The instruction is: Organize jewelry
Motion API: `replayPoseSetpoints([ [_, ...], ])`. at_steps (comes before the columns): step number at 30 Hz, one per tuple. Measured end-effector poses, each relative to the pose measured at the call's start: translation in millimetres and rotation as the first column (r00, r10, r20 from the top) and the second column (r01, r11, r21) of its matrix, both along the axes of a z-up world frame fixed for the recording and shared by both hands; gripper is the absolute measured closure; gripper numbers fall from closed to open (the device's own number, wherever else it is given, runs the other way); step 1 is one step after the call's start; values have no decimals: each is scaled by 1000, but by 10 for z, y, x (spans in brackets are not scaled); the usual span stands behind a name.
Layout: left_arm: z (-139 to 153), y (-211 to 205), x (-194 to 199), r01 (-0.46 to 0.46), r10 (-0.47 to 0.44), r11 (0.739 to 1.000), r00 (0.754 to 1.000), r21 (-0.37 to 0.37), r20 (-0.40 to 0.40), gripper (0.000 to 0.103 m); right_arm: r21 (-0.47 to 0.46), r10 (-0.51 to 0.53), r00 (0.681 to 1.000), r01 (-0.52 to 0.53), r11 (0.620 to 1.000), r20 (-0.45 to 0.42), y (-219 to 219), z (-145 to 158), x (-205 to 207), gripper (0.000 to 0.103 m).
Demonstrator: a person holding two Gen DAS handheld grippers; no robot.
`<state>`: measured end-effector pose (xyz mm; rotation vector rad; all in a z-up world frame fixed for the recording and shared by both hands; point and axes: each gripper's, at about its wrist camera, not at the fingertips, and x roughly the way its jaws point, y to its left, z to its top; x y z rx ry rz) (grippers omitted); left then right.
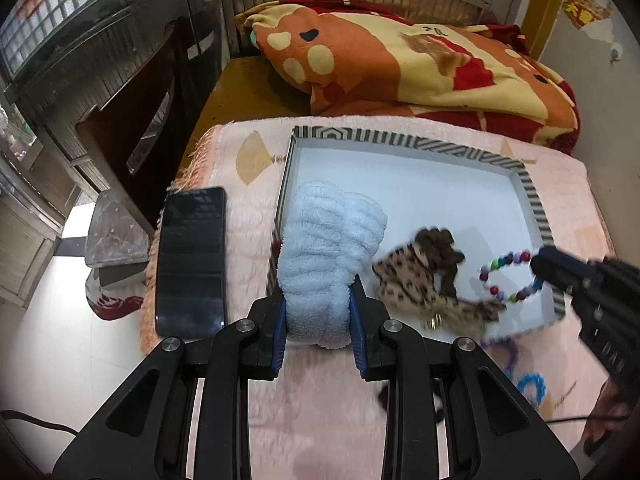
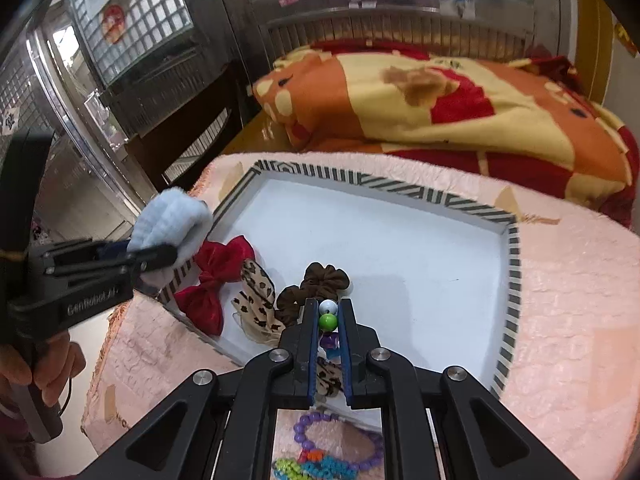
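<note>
Left gripper (image 1: pixel 318 322) clenched on a pale blue fluffy scrunchie (image 1: pixel 330 264), blue pads pressed into its lower end, held over the near-left corner of the tray (image 1: pixel 404 140). Right gripper (image 2: pixel 328 320) pinched on a multicoloured bead bracelet (image 1: pixel 508 276), white and green beads showing between the fingers (image 2: pixel 306 344), low over the near-right part of the white tray floor.

Just left of the right fingers, inside the tray: a dark brown scrunchie (image 2: pixel 316 284), touching a leopard-print bow (image 2: pixel 258 300), then a red velvet bow (image 2: pixel 216 280) against the near-left wall. Seen from the left wrist, leopard bow blurred, with a small gold glint near its front edge, possibly a clip or ring; hard to tell. Red bow hidden there behind the blue scrunchie.

Tray rim striped black and white, resting on a pink fuzzy mat (image 1: pixel 320 396). On the mat, outside the tray's near edge, under the right gripper: a purple bead bracelet (image 2: pixel 340 440) and some bright blue, green and orange pieces (image 2: pixel 316 466), partly blocked by the gripper body. Black phone (image 1: pixel 191 262) lying flat on the mat, just left of the tray, screen dark.

Beyond the tray, an orange, yellow and red blanket (image 1: pixel 400 68) heaped on the bed. Dark wooden furniture (image 1: pixel 132 120) to the left.
</note>
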<state>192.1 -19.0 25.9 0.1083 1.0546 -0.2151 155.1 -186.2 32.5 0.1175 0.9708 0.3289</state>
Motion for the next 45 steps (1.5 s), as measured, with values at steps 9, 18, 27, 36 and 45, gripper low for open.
replayPoseSetpoints([
  [9, -228, -159, 614, -18, 18, 1000, 998, 5, -56, 78, -33, -48, 995, 46, 998, -93, -204, -422, 500, 94],
  [18, -533, -357, 932, 17, -16, 1000, 992, 4, -129, 78, -40, -77, 989, 72, 997, -123, -293, -663, 678, 94],
  [27, -710, -392, 1058, 17, -18, 1000, 987, -11, -157, 65, -31, -109, 989, 106, 994, -99, -363, -489, 512, 65],
  [36, -524, -283, 892, 11, -17, 999, 991, -39, -132, 46, 59, -151, 987, 154, 986, -53, -483, -75, -42, 60],
  [45, -198, -135, 266, 8, -9, 1000, 999, -4, -50, 45, 89, -157, 987, 158, 983, -25, -419, 139, -602, 38],
])
